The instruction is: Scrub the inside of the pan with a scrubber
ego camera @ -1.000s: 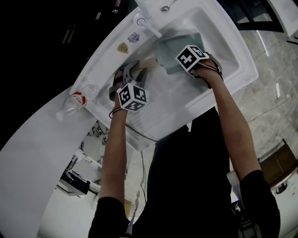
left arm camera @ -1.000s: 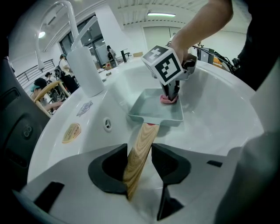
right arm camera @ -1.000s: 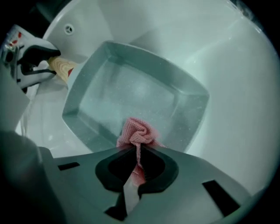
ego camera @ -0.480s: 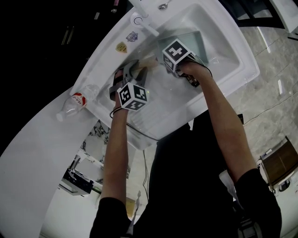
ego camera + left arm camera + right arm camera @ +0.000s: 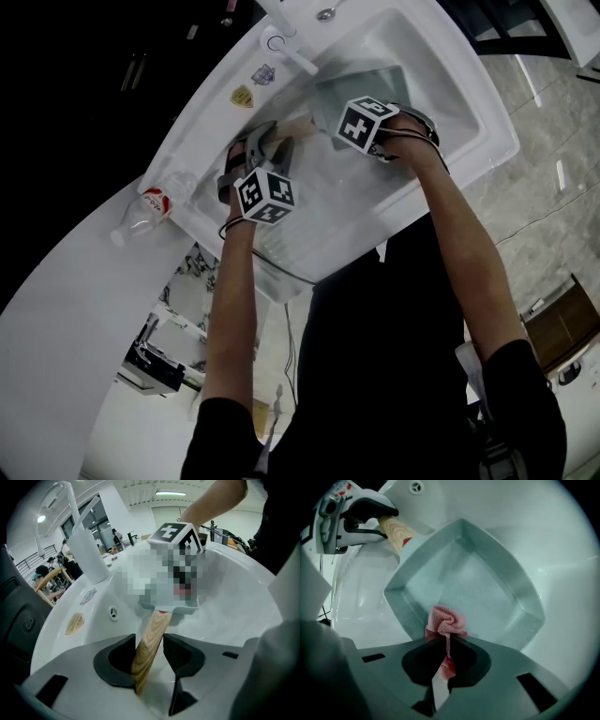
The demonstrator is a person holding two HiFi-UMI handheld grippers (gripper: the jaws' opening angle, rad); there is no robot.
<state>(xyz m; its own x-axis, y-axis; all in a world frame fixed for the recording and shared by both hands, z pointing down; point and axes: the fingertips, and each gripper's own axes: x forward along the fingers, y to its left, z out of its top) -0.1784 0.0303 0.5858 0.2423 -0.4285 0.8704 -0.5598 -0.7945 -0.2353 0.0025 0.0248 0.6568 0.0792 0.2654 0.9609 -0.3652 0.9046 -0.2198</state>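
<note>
A square grey-green pan [image 5: 478, 578] lies tilted in the white sink [image 5: 450, 84]; its wooden handle [image 5: 150, 639] points toward me. My left gripper [image 5: 150, 651] is shut on that handle, which sits between the jaws against both pads; the jaws have just been opening slightly. My right gripper [image 5: 445, 641] is shut on a pink scrubber cloth [image 5: 446, 620], whose bunched end rests on the pan's inside by the near wall. In the head view the right gripper's marker cube [image 5: 366, 122] covers part of the pan [image 5: 375, 80].
A white faucet [image 5: 291, 37] rises at the sink's back rim, with stickers [image 5: 246, 95] beside it and an overflow hole [image 5: 112, 613] below. A clear plastic bottle [image 5: 145, 208] lies on the counter to the left of the sink.
The right gripper swept left across the pan toward the handle, then came partly back right, with its cube rolled. The left gripper and the pan handle stayed in place.
</note>
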